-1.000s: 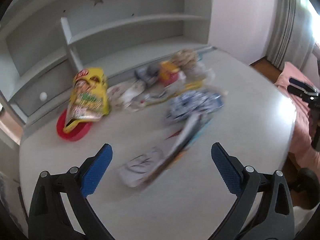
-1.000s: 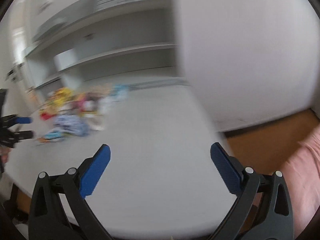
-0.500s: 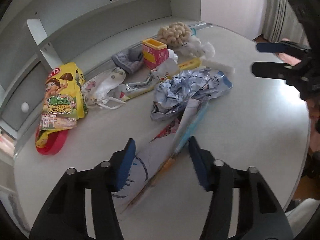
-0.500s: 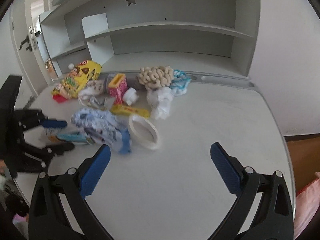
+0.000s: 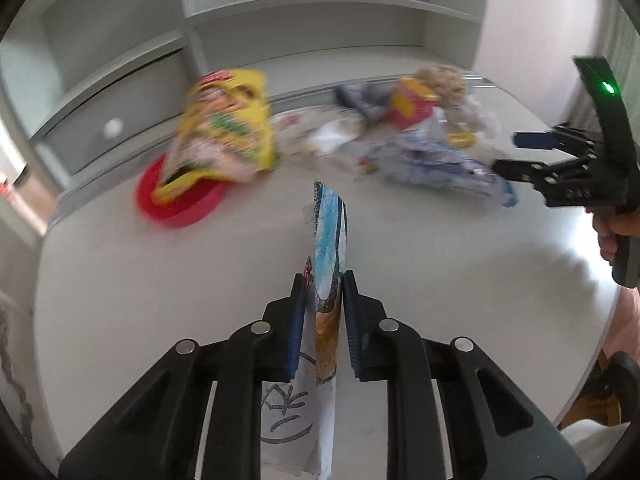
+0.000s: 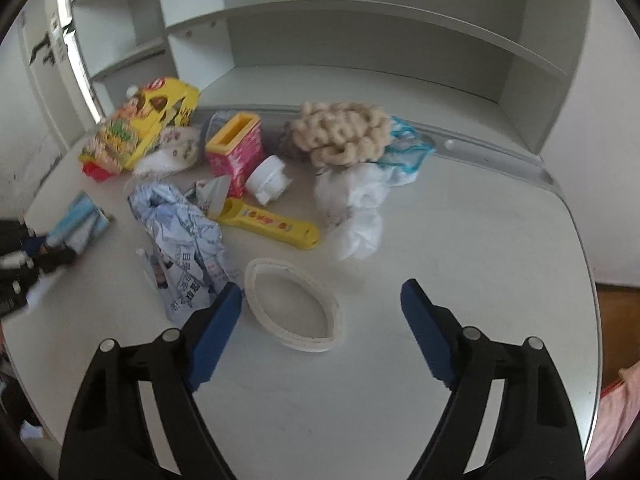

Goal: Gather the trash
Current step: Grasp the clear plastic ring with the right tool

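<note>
Left tongs [image 5: 323,280]: jaws just closed in, now pinching a flattened wrapper [image 5: 326,248] printed blue, white and orange; wrapper standing on edge between the blue pads, far end over the pale worktop [image 5: 120,300], near end hanging below the jaws. Same wrapper [image 6: 82,222] visible at the left edge of the right wrist view, with the left tongs dark and blurred beside it. Right tongs [image 6: 322,300]: jaws spread wide though lately narrowing, nothing gripped; positioned above a white oval ring [image 6: 294,306] lying flat on the worktop [image 6: 460,240], left pad [image 6: 216,320] just beside the ring and overlapping a crumpled blue-and-white foil bag [image 6: 184,248]. Right tongs [image 5: 532,152] also in the left wrist view, at the right edge, held by a hand [image 5: 614,232]. Remaining trash clustered toward the back of the worktop, before a pale shelf unit [image 6: 360,40]: yellow snack bag [image 6: 140,128] resting on a red dish [image 5: 176,204]; yellow-topped pink carton [image 6: 236,148] upright; white cap [image 6: 270,178] just beside the carton; yellow strip-shaped packet [image 6: 272,222] lying flat; beige knitted bundle [image 6: 344,132]; crumpled white plastic [image 6: 356,204] in front of the bundle; pale blue bag [image 6: 406,152] to its right. Left wrist view blurred over the far items; finer detail there not readable.
</note>
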{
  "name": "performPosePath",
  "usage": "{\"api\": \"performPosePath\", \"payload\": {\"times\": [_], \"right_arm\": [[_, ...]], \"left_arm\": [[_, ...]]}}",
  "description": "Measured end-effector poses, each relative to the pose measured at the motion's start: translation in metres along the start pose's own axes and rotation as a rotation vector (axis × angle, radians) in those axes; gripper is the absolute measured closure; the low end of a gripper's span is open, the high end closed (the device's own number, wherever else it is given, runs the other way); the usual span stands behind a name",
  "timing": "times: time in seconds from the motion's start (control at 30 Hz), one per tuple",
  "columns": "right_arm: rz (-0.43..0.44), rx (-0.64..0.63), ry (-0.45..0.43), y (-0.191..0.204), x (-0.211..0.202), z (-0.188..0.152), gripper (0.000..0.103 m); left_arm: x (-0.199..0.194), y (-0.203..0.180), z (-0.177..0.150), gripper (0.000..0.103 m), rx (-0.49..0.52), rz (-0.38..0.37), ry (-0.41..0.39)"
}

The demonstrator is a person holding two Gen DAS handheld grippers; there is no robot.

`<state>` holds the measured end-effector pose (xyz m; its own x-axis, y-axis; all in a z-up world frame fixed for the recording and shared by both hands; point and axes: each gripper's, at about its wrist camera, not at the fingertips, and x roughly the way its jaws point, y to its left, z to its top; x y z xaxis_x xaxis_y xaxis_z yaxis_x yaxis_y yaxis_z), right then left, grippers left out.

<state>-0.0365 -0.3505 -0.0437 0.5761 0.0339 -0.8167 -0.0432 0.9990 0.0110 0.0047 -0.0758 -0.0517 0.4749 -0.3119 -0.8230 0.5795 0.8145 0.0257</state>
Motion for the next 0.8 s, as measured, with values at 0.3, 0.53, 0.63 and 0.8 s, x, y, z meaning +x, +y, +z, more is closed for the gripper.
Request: {"api": "performPosePath", "payload": {"times": [0.3,0.53,0.63,0.8], "right_arm": [[0.044,-0.035,-0.039,0.007,0.0,-0.006,0.059],[0.018,-0.022,-0.056,0.01,-0.004,-0.007,0.061],[0.008,0.023,-0.089,0.001,-0.014,-0.007,0.062],[-0.002,0.068,-0.092,-0.014,-0.02,-0.013,0.062]], "left_arm": [[0.011,0.02,-0.006,0.054,-0.063,0.057,0.009],[0.009,0.008,-0.007,0.079,-0.048,0.047,-0.007],[0.006,0.01,-0.006,0.079,-0.057,0.047,-0.008],[-0.001,0.01,-0.003,0.079,-0.058,0.058,-0.021]]}}
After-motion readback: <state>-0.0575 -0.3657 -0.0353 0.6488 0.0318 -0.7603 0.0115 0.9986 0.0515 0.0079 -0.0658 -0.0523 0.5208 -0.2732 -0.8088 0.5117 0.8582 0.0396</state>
